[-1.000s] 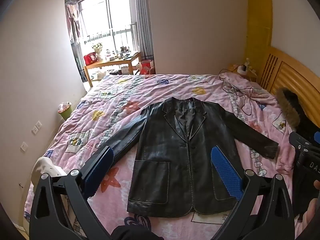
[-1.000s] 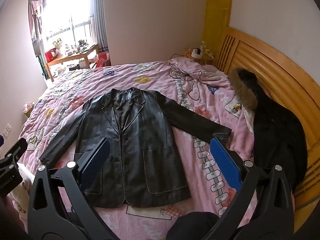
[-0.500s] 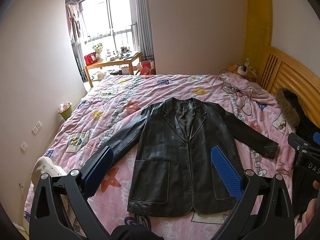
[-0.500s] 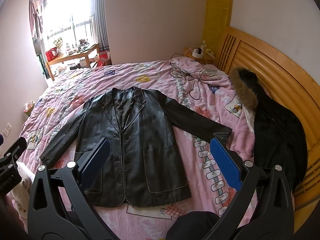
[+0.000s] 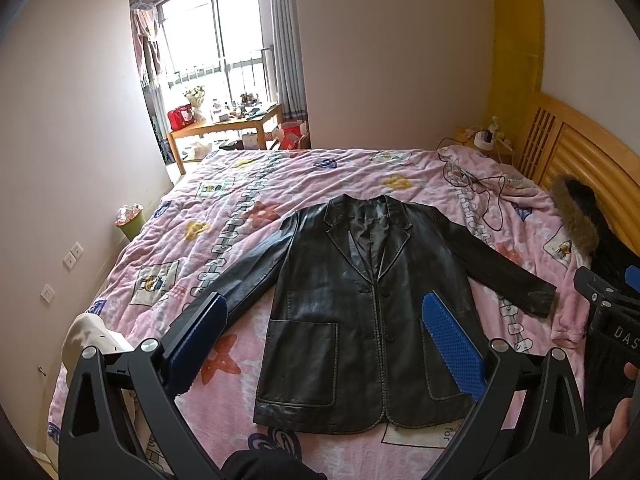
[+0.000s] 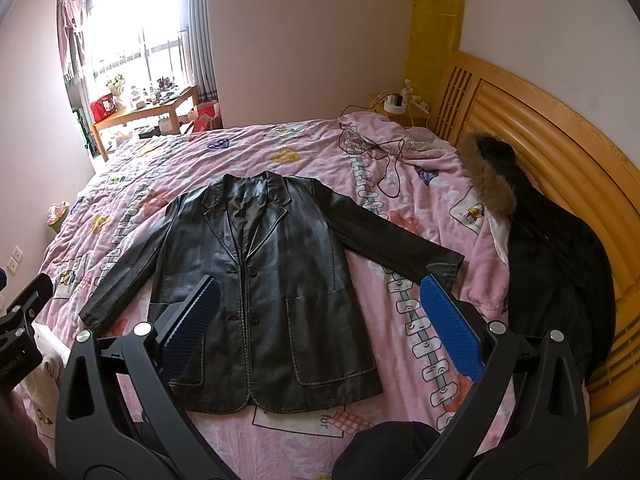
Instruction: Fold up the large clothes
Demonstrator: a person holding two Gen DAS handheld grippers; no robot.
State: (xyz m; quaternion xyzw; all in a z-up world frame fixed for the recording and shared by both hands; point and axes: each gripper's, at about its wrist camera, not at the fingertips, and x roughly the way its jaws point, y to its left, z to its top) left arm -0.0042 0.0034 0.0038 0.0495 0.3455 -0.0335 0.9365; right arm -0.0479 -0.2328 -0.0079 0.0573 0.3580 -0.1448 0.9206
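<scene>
both grippers hang above the near bed edge, nothing between the pads. left gripper (image 5: 324,336) jaws spread wide, right gripper (image 6: 318,312) the same. black leather jacket (image 5: 360,312) lies flat, face up on the pink quilt (image 5: 240,216), hem near, collar at 12 o'clock, sleeves out at 8 and 3. fur-hooded coat (image 6: 552,264) heaped at 2 o'clock by the headboard (image 6: 560,128). cable (image 6: 384,160) past the collar. wooden desk (image 5: 224,128) at 11, by the window.

daylight from window (image 5: 224,60) | glare there | sharp | edges fisheye-warped
</scene>
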